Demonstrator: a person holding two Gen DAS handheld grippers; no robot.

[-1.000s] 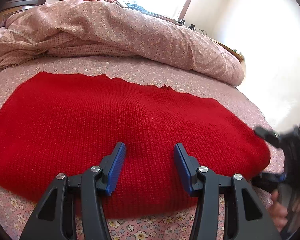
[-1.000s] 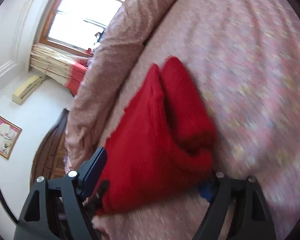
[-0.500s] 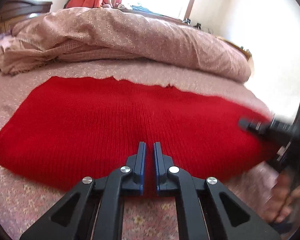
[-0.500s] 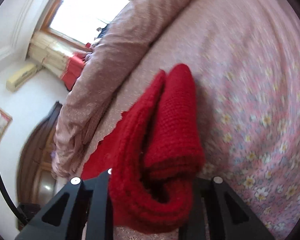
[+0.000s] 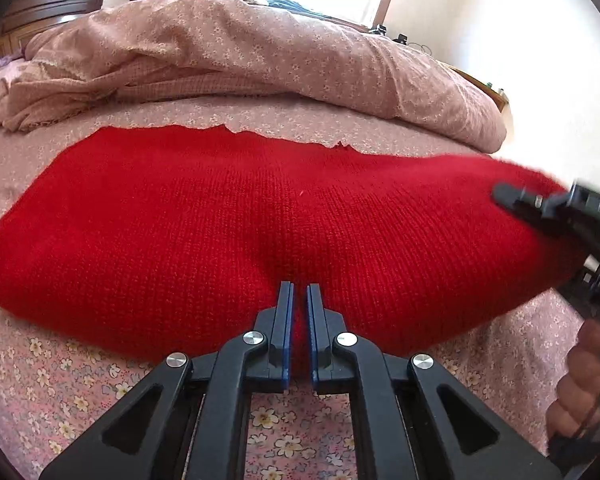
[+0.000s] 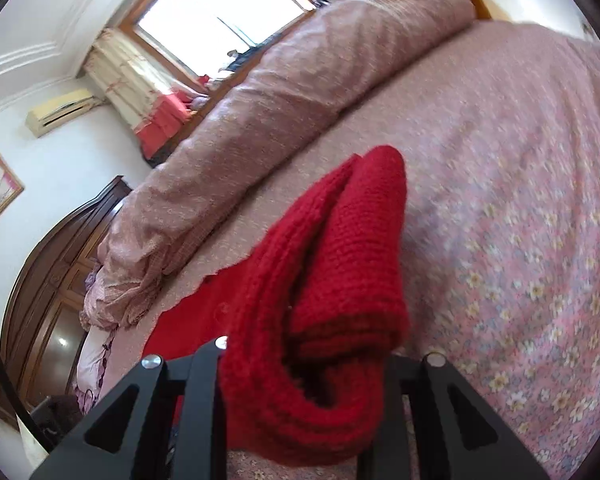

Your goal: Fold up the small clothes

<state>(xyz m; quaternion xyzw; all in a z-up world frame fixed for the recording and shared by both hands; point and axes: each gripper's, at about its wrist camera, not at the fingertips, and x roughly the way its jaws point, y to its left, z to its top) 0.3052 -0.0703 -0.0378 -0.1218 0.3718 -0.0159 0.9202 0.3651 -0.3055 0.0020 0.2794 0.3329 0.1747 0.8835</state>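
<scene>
A home bedroom: floral bed [image 5: 100, 380], rumpled quilt [image 5: 260, 52], wooden wardrobe [image 6: 56, 280]

Knit garment [image 5: 228, 216] lies flat on the bed [image 5: 40, 380]. Bunched quilt [image 5: 260, 60] behind it. Window [image 6: 216, 20] beyond.

The bed [image 5: 100, 380] is covered by a pink sheet printed with small flowers. A red knitted garment [image 5: 220, 232] lies spread across it, its far edge ragged, its near edge and right end raised off the sheet. Behind it, a bunched pinkish floral quilt [image 5: 260, 52] runs along the far side of the bed, just beyond the garment.
</scene>
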